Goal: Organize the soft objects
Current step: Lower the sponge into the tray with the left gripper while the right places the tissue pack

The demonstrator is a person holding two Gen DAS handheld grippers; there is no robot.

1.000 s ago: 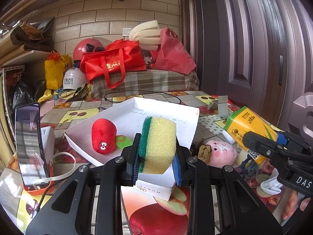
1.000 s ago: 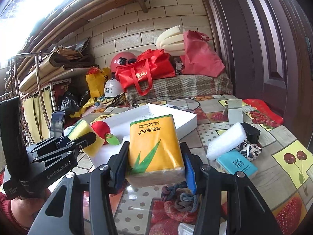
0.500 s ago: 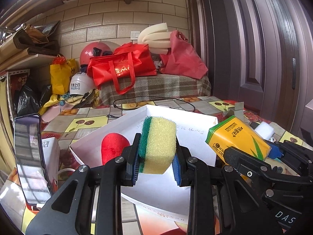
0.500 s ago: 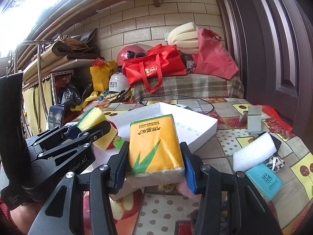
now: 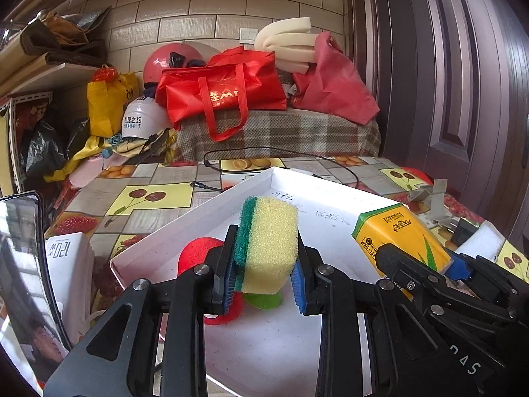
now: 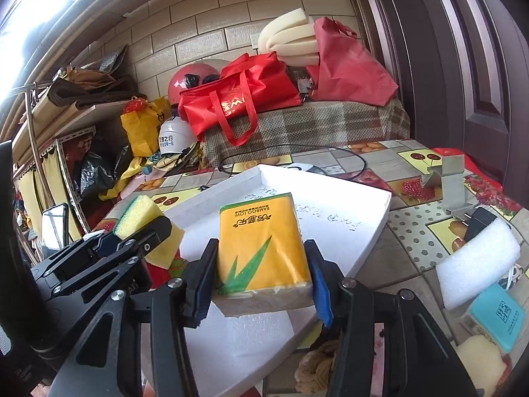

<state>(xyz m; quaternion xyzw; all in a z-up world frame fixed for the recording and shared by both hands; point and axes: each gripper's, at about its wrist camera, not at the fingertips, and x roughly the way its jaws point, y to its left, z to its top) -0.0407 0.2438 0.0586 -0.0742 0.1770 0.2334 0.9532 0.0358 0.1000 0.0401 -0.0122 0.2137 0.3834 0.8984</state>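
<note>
Carried forward over the tray (image 5: 198, 221) — left gripper (image 5: 264, 284) clamping sponge (image 5: 269, 238), right gripper (image 6: 261, 284) clamping tissue pack (image 6: 261, 244), both above its floor.

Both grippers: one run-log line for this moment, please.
left gripper: shut on sponge | right gripper: shut on tissue pack | both over white tray

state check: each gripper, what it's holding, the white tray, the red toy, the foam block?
left gripper: shut on sponge
sponge: held upright, above the tray
right gripper: shut on tissue pack
tissue pack: held, above the tray
white tray: open
red plush toy: in the tray
white foam block: on the table, outside the tray
</note>
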